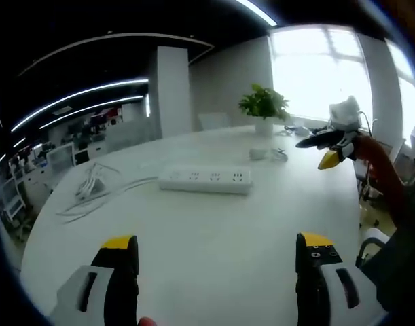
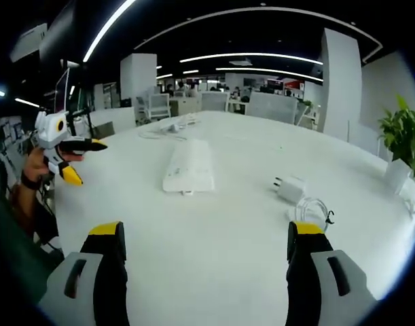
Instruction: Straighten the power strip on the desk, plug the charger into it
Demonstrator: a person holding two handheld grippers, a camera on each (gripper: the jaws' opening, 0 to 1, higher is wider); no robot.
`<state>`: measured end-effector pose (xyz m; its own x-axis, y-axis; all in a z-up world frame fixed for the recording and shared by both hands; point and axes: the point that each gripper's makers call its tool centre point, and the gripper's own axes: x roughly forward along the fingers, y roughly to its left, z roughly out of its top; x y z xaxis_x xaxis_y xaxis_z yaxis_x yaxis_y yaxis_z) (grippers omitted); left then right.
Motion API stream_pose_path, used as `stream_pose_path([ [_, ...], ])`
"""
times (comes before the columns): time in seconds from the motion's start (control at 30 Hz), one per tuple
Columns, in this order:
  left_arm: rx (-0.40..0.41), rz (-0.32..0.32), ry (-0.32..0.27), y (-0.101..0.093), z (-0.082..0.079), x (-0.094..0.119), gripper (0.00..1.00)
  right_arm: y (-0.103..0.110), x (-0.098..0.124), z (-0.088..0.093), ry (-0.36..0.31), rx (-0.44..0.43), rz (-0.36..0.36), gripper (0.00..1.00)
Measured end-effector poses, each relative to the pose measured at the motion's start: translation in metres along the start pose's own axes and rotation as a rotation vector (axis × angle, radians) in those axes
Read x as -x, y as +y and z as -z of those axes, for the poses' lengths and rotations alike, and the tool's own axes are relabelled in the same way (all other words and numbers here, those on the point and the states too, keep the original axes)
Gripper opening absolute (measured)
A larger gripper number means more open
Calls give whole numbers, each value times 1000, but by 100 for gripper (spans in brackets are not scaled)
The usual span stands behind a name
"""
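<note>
the long white rectangular power strip (image 1: 205, 180) lies flat on the broad white rounded worktop (image 1: 214, 251), well ahead of the left hand-held gripper (image 1: 217, 261), whose two yellow-tipped black jaws stand wide apart with nothing between them, hovering above bare worktop. a thin white cable (image 1: 105, 193) trails from the strip's left end toward a loose bundle near the worktop's far left edge. in the right gripper view the same power strip (image 2: 189, 165) lies lengthwise ahead and a little left of the right hand-held gripper (image 2: 204, 251), which is likewise spread open and empty above the surface. the small white cube-shaped charger (image 2: 289, 188) rests on the worktop to the right of the strip, apart from it, with its coiled white cord (image 2: 312, 209) just beside it and nearer the right jaw. in the left gripper view the charger (image 1: 259, 154) sits beyond the strip, near a green potted plant in a white pot (image 1: 264, 109). each gripper appears in the other's view, held above the worktop's edge.
</note>
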<state>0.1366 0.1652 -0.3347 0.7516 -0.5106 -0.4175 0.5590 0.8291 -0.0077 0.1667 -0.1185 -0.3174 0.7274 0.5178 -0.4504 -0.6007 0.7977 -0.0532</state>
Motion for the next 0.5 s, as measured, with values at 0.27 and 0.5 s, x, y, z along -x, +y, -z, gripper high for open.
stream_pose_path([
  [0.27,6,1,0,2,4,1,99,7,-9,-10,4,21,-12,100],
  [0.5,8,-1,-4,4,5,3,99,11,-16,-13,7,39,-27,100],
])
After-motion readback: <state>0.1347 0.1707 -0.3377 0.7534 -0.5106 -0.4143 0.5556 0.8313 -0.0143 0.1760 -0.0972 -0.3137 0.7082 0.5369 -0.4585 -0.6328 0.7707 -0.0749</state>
